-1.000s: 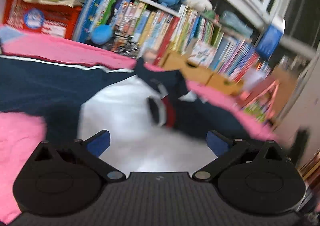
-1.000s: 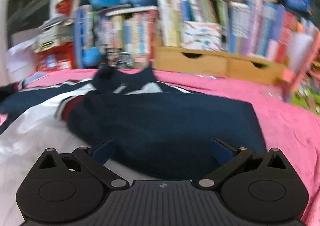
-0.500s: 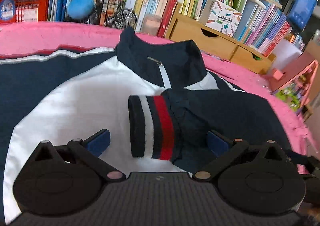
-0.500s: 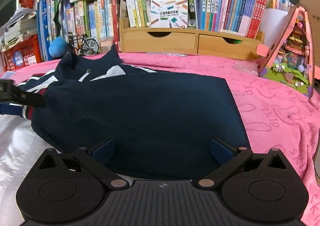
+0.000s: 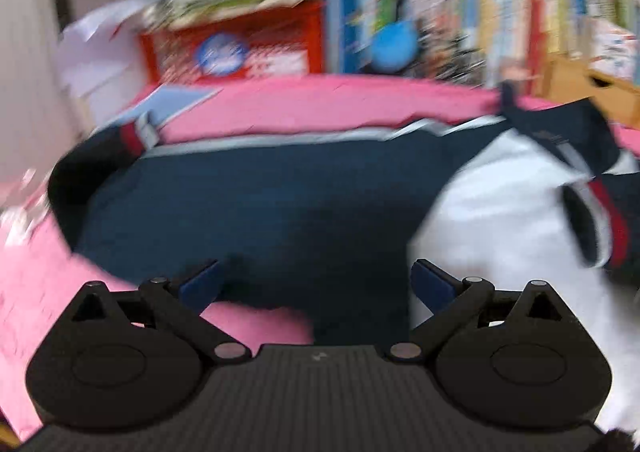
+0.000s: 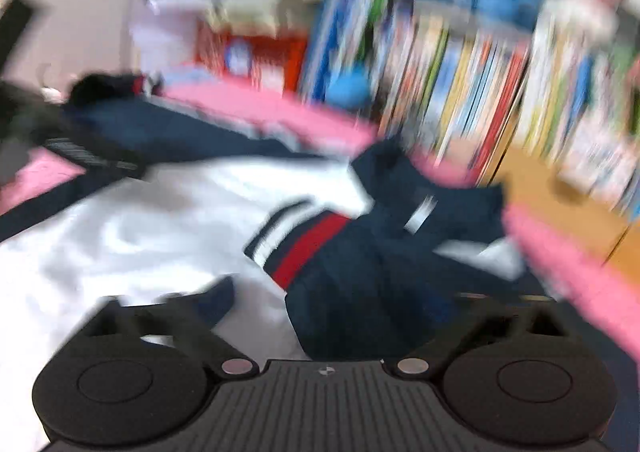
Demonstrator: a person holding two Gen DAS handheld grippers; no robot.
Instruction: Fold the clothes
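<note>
Right tool (image 6: 320, 300) closing, jaws over the folded navy sleeve, pads not pressing it (blurred, mind). Left tool (image 5: 316, 280) spread wide over the other navy sleeve, holding nothing. The navy-and-white jacket (image 5: 500, 204) lies flat on the pink blanket (image 5: 320, 100), bookshelf (image 5: 500, 4) behind.

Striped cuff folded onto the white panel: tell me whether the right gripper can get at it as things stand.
Probably yes. The striped cuff lies uncovered on the jacket's white panel, just ahead of the right gripper, whose jaws are closing with nothing blocking the way. Motion blur leaves the gap uncertain.
</note>
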